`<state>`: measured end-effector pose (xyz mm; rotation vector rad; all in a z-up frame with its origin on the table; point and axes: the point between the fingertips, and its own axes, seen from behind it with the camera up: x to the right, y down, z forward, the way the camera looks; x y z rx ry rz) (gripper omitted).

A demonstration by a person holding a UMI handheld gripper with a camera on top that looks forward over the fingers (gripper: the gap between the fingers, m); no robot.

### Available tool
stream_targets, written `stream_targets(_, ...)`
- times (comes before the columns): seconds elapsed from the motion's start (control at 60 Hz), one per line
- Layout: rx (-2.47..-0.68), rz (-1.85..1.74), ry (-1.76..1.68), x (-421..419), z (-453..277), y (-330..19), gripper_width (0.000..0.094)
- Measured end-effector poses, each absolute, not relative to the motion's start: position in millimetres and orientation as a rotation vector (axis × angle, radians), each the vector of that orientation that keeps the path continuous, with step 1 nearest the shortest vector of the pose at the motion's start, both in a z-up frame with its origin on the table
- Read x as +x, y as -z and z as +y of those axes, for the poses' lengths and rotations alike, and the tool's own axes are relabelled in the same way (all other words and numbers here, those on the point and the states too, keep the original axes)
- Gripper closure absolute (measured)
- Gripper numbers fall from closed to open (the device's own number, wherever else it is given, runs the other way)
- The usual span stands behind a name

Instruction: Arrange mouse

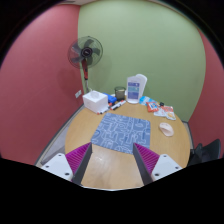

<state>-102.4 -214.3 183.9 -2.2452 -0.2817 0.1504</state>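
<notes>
A small white mouse (pixel 166 128) lies on the round wooden table (pixel 80 125), near its right edge. A blue patterned mouse mat (pixel 124 129) lies flat in the middle of the table, left of the mouse and apart from it. My gripper (pixel 112 165) is open and empty, held above the near part of the table. Its magenta pads (pixel 78 157) stand wide apart with only bare wood between them. The mat is just ahead of the fingers and the mouse is ahead to the right.
At the table's far side stand a white box (pixel 95 100), a clear jug with a blue base (pixel 136 89) and some small colourful items (pixel 155 105). A standing fan (pixel 86 52) is behind the table on the left, against red and green walls.
</notes>
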Motion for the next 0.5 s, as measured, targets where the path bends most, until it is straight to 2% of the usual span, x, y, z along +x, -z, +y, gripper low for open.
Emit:
stream_targets(0.083, -2.276, -0.276, -0.141, -61, -205, -149, 0.0111)
stream_targets(0.1, -2.295, -0.271, -0.133, -57, -208, -153, 0.0112)
stream_targets(0.217, -2.339, -0.262, -0.081, 18, -193, -101, 0.011)
stream_targets(0.5, -2.319, -0.153, 0.035, 160, -79, -46, 0.0105)
